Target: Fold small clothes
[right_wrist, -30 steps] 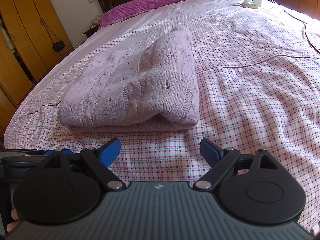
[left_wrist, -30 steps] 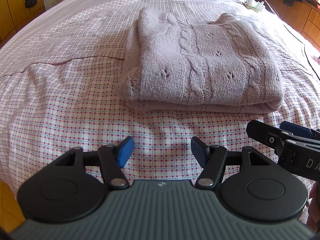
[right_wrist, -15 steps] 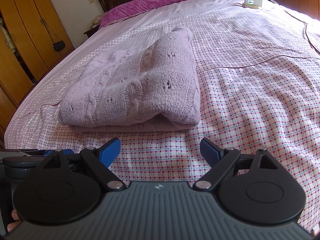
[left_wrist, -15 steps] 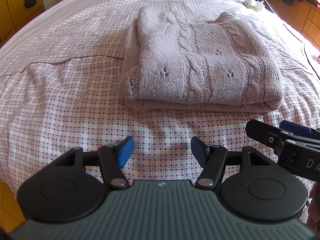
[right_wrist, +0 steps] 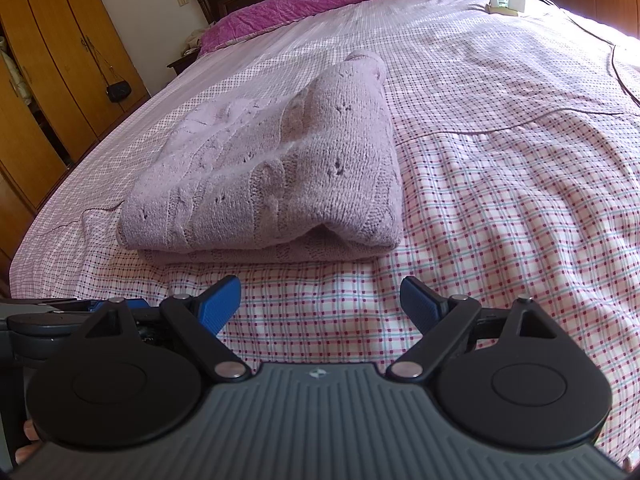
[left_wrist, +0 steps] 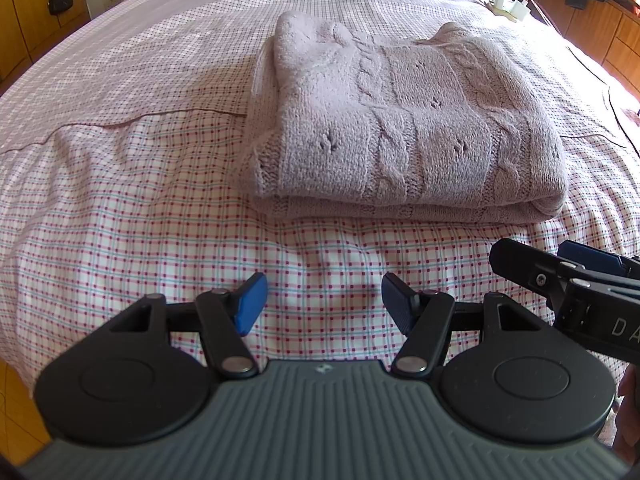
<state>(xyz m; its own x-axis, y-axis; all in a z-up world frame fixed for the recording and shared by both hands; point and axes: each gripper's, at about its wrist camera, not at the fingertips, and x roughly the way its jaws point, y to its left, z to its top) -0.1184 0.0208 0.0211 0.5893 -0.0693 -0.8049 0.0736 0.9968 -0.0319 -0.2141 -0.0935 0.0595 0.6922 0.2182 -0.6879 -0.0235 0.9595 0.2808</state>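
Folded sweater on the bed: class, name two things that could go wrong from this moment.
1. The knitted sweater lies folded but bulges open at its near right corner; bumping it could undo the fold.
2. The left gripper and right gripper, both open and empty, hover side by side over the checked bedsheet, so they might collide.
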